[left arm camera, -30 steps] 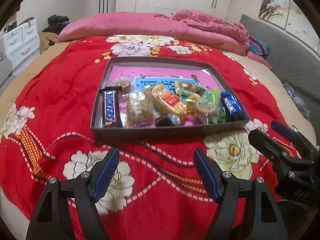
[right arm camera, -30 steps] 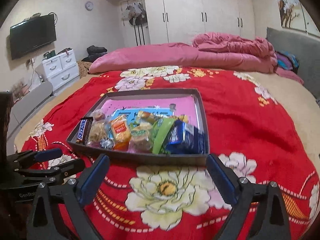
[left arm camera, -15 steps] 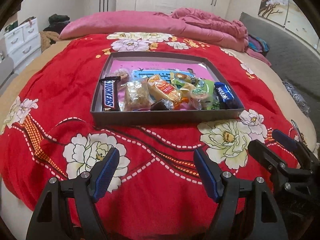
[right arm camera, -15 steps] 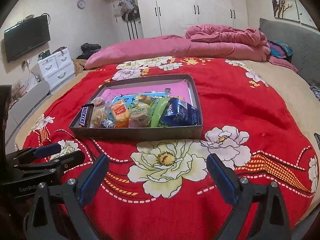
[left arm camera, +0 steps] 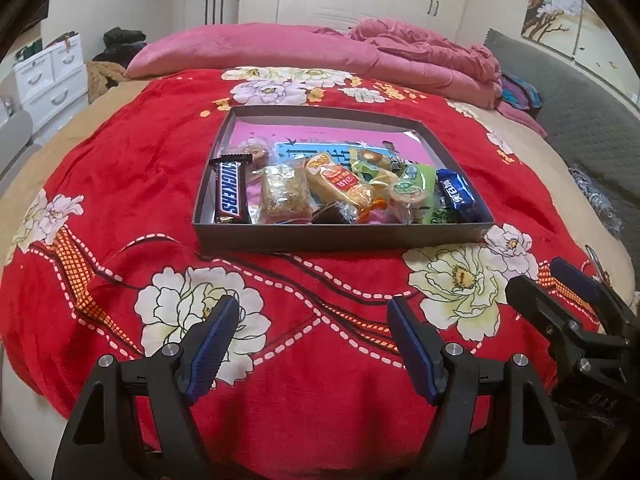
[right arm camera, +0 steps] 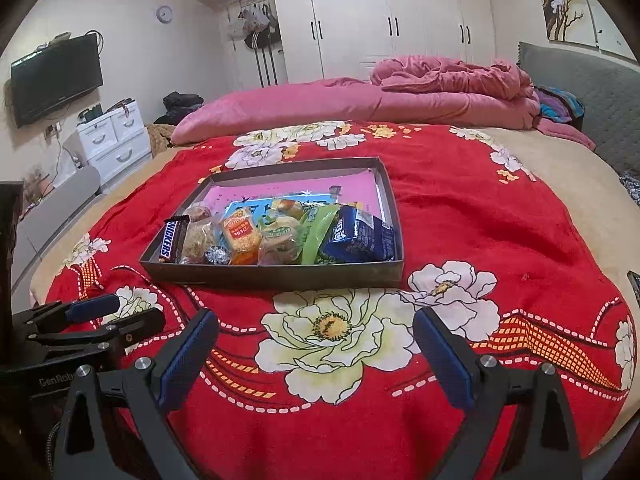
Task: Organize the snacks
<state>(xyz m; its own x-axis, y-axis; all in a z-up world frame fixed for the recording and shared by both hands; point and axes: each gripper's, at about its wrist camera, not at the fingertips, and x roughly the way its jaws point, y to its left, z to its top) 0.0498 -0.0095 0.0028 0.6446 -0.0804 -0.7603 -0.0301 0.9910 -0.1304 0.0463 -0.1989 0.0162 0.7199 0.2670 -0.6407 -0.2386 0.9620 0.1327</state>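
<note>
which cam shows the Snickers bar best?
Left wrist: the Snickers bar lies nearly head-on at the tray's left wall, its whole logo readable. Right wrist shows the same bar smaller, angled, at the tray's far corner.

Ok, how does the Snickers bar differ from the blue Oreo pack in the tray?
The Snickers bar is dark brown, long and slim; the blue Oreo pack is shorter and looks bulkier. The Snickers bar lies flat along the tray's left wall, while the Oreo pack sits at the right end, propped against the other snacks. Both are sealed and near the tray's front wall.
</note>
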